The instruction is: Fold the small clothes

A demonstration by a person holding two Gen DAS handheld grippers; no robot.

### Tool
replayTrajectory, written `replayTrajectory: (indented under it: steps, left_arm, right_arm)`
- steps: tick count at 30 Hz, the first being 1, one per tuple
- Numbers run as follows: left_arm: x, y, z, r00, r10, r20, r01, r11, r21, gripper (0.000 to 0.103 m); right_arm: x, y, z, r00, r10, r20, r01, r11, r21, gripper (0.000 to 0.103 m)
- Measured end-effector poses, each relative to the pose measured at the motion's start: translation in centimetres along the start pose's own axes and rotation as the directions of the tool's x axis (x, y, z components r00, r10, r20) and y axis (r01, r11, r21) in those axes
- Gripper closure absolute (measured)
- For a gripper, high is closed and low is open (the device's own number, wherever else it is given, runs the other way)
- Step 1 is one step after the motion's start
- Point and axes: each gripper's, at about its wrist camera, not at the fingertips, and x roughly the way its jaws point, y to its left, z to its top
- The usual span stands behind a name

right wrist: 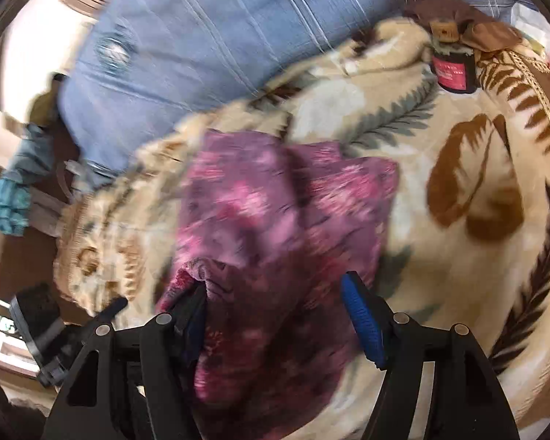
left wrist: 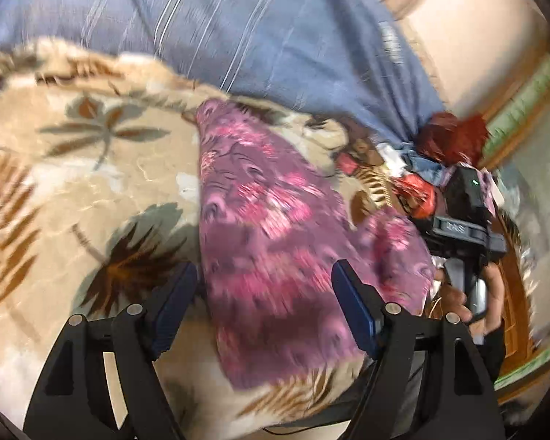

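A purple and pink patterned garment (left wrist: 275, 220) lies on a beige leaf-print blanket (left wrist: 73, 183). In the left wrist view it runs from the far middle down between the fingers. My left gripper (left wrist: 266, 297) hovers over its near part, open, pads clear of the cloth. In the right wrist view the garment (right wrist: 275, 212) is bunched, with a raised fold against the left finger (right wrist: 194, 315). My right gripper (right wrist: 277, 315) stands open over it. The right gripper's body (left wrist: 462, 220), held by a hand, shows at the garment's right edge.
A blue striped sheet (left wrist: 238, 36) covers the far side beyond the blanket (right wrist: 458, 256). A heap of red and other clothes (left wrist: 447, 139) lies at the right. A dark jar with a pink label (right wrist: 454, 69) sits on the blanket's far right. A teal cloth (right wrist: 7, 205) hangs at the left.
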Motion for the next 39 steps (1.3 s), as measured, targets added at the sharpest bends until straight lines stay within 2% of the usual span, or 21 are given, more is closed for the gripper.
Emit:
replayTrajectory:
  steps: [2,3,6,7,9,10,11,14,16,17,20,23,25,27,28,29,31,32,34,36,39]
  left_arm:
    - [1.4,0.6,0.7,0.999,0.010,-0.031,-0.011,1.000,-0.027,0.027]
    - [1.9,0.8,0.7,0.999,0.026,-0.047,-0.027,0.999,-0.039,0.027]
    - [2.8,0.4,-1.0,0.997,0.018,-0.080,-0.020,0.999,-0.031,0.027]
    - [3.2,-0.1,-2.0,0.995,0.033,-0.098,-0.034,0.999,-0.005,0.027]
    - [3.5,-0.7,-3.6,0.993,0.044,-0.106,-0.042,0.999,0.025,0.027]
    - [3.5,-0.7,-4.0,0.994,0.037,-0.106,-0.035,0.999,0.020,0.026]
    - [3.4,-0.6,-4.1,0.994,0.036,-0.104,-0.035,0.999,0.004,0.027]
    - [2.4,0.0,-3.2,0.995,0.016,-0.098,-0.021,0.998,-0.054,0.027]
    - [2.0,0.2,-2.2,0.996,0.015,-0.087,-0.021,0.997,-0.073,0.027]
    - [1.9,0.3,-1.5,0.997,0.016,-0.082,-0.023,0.996,-0.082,0.027]
    - [2.0,1.1,0.5,0.997,0.018,-0.070,-0.027,0.991,-0.130,0.027]
    - [2.7,1.8,1.5,0.995,0.036,-0.097,-0.051,0.987,-0.152,0.027]
    - [3.0,1.8,1.3,0.994,0.035,-0.102,-0.050,0.988,-0.149,0.027]
    - [3.4,1.5,1.1,0.994,0.040,-0.099,-0.052,0.991,-0.126,0.027]
    - [3.6,1.4,1.2,0.995,0.037,-0.095,-0.048,0.992,-0.120,0.027]
    - [3.8,1.4,1.2,0.995,0.030,-0.094,-0.041,0.992,-0.118,0.027]
    - [4.3,1.5,1.8,0.995,0.025,-0.101,-0.038,0.991,-0.131,0.027]
    - [4.4,1.7,2.2,0.995,0.019,-0.098,-0.033,0.989,-0.141,0.027]
    - [4.5,2.1,2.9,0.996,0.011,-0.093,-0.026,0.987,-0.159,0.027]
    - [5.0,2.4,4.0,0.995,0.025,-0.101,-0.041,0.985,-0.165,0.027]
    - [5.7,2.8,5.5,0.994,0.016,-0.105,-0.034,0.983,-0.179,0.027]
  right_arm:
    - [0.3,-0.6,1.0,0.996,-0.062,-0.066,0.061,0.998,-0.024,0.033]
    - [0.1,-0.8,0.6,0.995,-0.070,-0.072,0.068,0.997,-0.035,0.033]
    - [0.2,-2.2,-2.9,1.000,0.001,-0.030,0.000,0.999,0.032,0.033]
    - [1.0,-2.9,-4.4,0.999,0.013,-0.048,-0.010,0.998,0.060,0.034]
    - [2.5,-4.1,-7.3,0.992,-0.055,-0.111,0.066,0.993,0.095,0.042]
    - [2.1,-4.4,-7.8,0.991,-0.092,-0.100,0.103,0.988,0.112,0.048]
    - [1.2,-4.4,-7.9,0.994,-0.084,-0.071,0.093,0.987,0.129,0.048]
    - [-3.6,-3.1,-6.0,0.995,0.005,0.100,-0.020,0.990,0.143,0.046]
    - [-5.5,-1.7,-3.8,0.982,0.063,0.178,-0.083,0.991,0.105,0.026]
    - [-5.5,-0.9,-2.3,0.978,0.096,0.187,-0.110,0.992,0.066,0.023]
    - [-2.7,-0.3,1.0,0.973,0.152,0.173,-0.157,0.987,0.016,0.023]
    - [1.1,-2.6,0.8,0.996,0.072,0.059,-0.076,0.994,0.080,0.026]
    - [2.0,-3.9,-0.7,0.999,0.045,0.004,-0.045,0.995,0.093,0.026]
    - [2.7,-5.3,-1.9,0.997,-0.022,-0.068,0.029,0.995,0.098,0.026]
    - [2.3,-5.8,-1.9,0.998,-0.038,-0.058,0.043,0.994,0.101,0.026]
    - [1.4,-6.2,-1.8,0.999,-0.017,-0.029,0.020,0.994,0.110,0.026]
    - [-0.4,-6.0,-1.5,0.996,0.062,0.060,-0.068,0.992,0.103,0.024]
    - [-1.6,-5.5,-1.5,0.986,0.121,0.114,-0.131,0.988,0.083,0.024]
    - [-2.4,-5.1,-1.5,0.969,0.190,0.159,-0.202,0.978,0.060,0.024]
    - [-1.7,-5.1,-1.4,0.965,0.210,0.156,-0.223,0.972,0.073,0.024]
    - [0.1,-5.7,-0.6,0.977,0.173,0.123,-0.188,0.975,0.119,0.024]
